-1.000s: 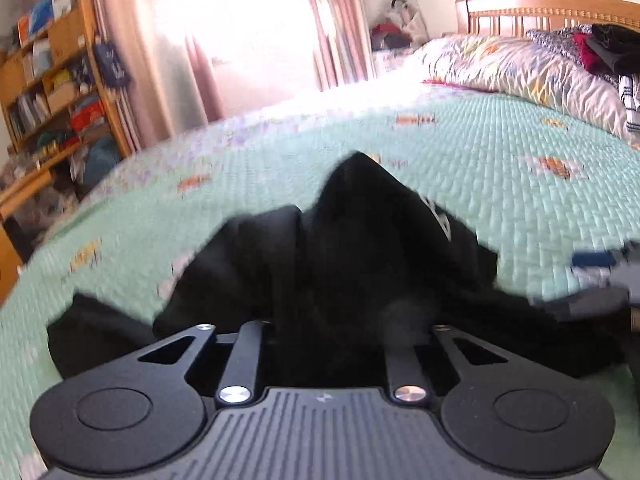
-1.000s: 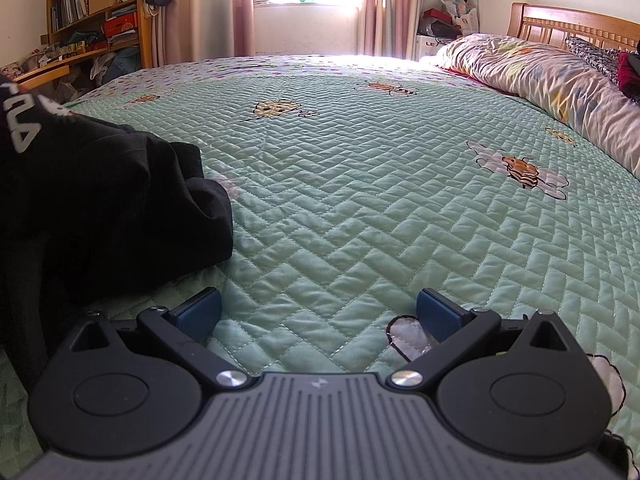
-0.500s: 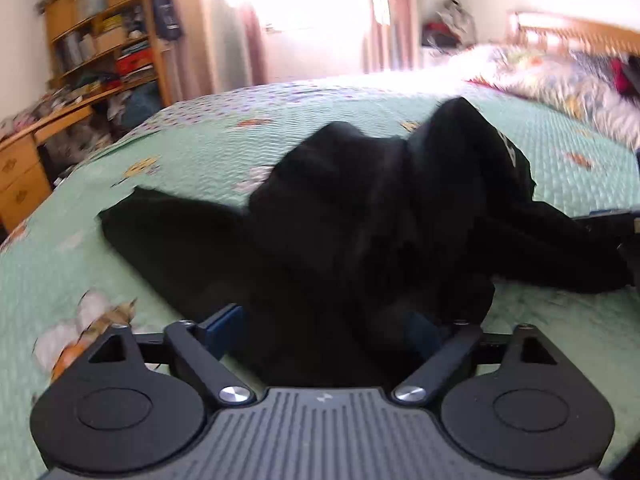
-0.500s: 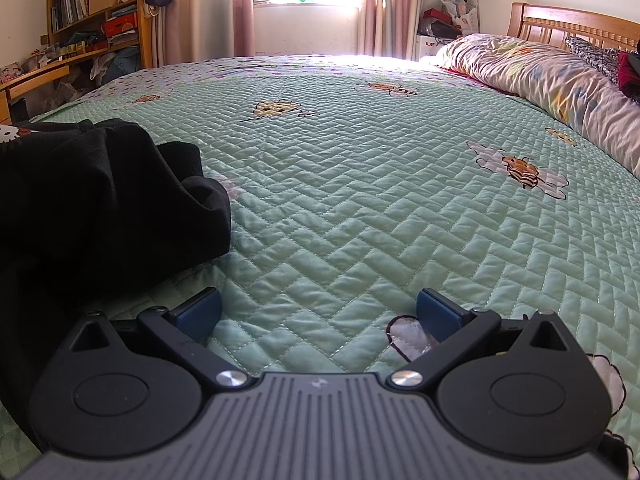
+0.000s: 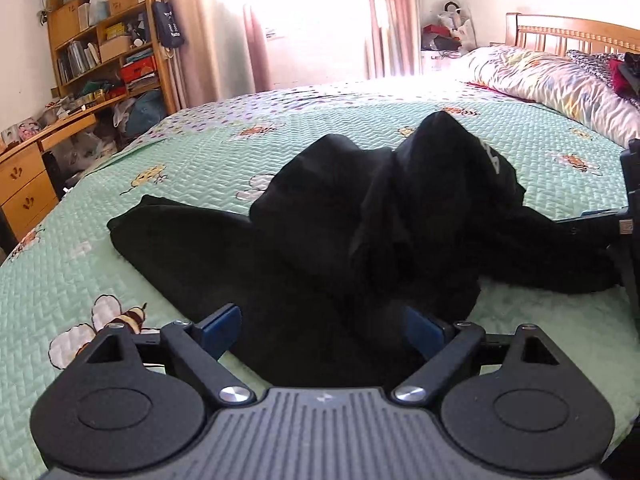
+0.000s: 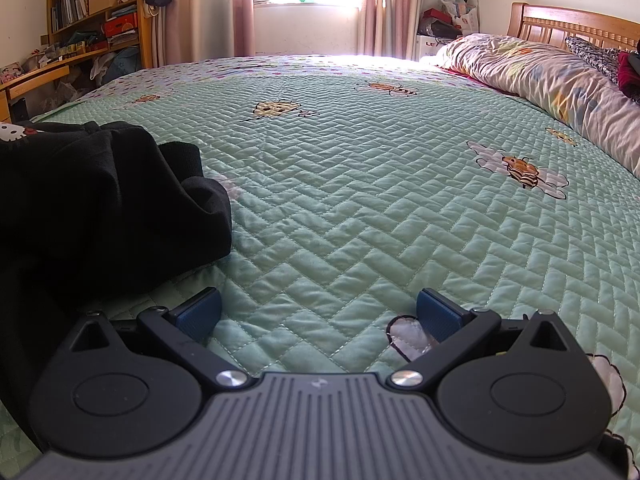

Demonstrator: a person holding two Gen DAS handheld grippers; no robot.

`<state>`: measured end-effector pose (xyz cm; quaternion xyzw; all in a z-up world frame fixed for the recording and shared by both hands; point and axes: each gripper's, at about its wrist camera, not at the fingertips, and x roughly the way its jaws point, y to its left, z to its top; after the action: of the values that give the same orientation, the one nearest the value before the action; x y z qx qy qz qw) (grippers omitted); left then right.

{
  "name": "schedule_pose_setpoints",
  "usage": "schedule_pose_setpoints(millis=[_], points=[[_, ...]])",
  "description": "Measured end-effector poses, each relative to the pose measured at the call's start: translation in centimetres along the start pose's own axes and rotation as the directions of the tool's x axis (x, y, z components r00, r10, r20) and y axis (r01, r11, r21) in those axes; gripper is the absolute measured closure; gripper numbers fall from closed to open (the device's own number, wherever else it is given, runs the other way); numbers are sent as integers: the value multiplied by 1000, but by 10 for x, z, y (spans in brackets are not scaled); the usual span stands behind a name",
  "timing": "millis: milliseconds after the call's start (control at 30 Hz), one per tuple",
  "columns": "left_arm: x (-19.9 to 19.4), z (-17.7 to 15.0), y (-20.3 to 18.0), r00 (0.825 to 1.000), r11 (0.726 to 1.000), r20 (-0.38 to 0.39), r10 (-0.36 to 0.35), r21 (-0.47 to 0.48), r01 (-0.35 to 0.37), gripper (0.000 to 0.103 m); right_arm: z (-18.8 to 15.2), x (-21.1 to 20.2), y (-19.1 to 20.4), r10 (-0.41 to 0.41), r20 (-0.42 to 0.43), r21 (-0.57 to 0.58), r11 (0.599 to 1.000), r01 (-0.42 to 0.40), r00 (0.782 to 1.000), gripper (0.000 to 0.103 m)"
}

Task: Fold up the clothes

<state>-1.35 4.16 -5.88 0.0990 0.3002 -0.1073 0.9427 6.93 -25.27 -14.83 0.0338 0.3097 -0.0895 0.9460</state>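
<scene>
Left wrist view: left gripper [image 5: 322, 330] wide open, just let go, black garment [image 5: 360, 232] bunched ahead, its hem lying loose between the pads. Right gripper [image 6: 318, 312] open, empty. Better spread flat first, then pinch one edge.

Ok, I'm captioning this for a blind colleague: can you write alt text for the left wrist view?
A crumpled black garment lies heaped on a mint green quilt printed with bees, seen past the open left gripper, whose blue pads straddle the near edge of the cloth without pressing it. A wooden bookshelf, pink curtains and a bright window fill the background.
</scene>
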Motion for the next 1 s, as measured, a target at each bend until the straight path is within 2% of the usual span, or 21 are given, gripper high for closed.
schedule_pose_setpoints(millis=[167, 433, 567, 733, 900, 933, 967, 1000], points=[[0, 1, -7, 1000, 1000, -13, -6, 6, 6, 13, 0, 0, 0, 0, 0, 0, 1000, 0, 1000, 0], [-5, 8, -3, 1000, 1000, 24, -7, -5, 8, 12, 0, 0, 0, 1, 0, 0, 1000, -1, 1000, 0], [3, 19, -9, 999, 998, 25, -41, 46, 40, 12, 0, 0, 0, 1, 0, 0, 1000, -1, 1000, 0], [38, 34, -22, 997, 989, -28, -67, 127, 70, 12, 0, 0, 0, 0, 0, 0, 1000, 0, 1000, 0], [74, 48, -32, 998, 987, -47, -50, 152, 57, 12, 0, 0, 0, 0, 0, 0, 1000, 0, 1000, 0], [79, 51, -32, 997, 987, -45, -55, 151, 61, 18, 0, 0, 0, 0, 0, 0, 1000, 0, 1000, 0], [83, 53, -33, 997, 987, -43, -60, 149, 66, 29, 0, 0, 0, 0, 0, 0, 1000, 0, 1000, 0], [87, 55, -33, 995, 985, -58, -85, 144, 92, 70, 0, 0, 0, 0, 0, 0, 1000, 0, 1000, 0]])
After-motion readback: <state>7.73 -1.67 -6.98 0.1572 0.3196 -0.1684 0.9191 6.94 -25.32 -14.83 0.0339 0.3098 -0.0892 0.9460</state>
